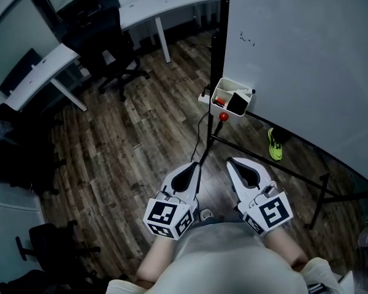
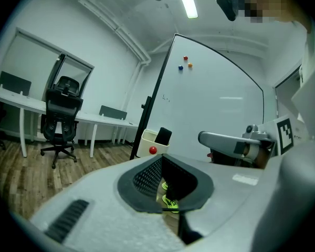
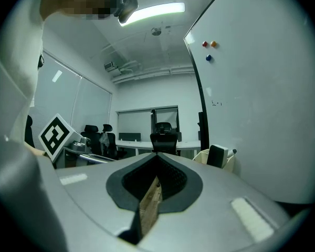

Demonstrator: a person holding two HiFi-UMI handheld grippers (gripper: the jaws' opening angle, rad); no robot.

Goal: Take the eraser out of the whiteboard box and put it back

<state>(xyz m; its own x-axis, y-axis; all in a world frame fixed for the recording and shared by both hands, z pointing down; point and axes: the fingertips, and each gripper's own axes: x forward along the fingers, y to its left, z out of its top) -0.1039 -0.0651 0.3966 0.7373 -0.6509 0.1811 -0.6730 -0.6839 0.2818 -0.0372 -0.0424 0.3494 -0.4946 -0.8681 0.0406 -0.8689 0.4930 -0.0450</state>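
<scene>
Head view: left tool [image 1: 192, 165], right tool [image 1: 232, 162] pressed together; open floor [image 1: 141, 146] before the whiteboard box [image 1: 217, 98].

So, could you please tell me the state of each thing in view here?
left gripper: shut, empty
right gripper: shut, empty
eraser: standing in the box, untouched
whiteboard box: open-topped, hanging at the whiteboard's lower edge
red magnet: stuck at the box's lower front
</scene>
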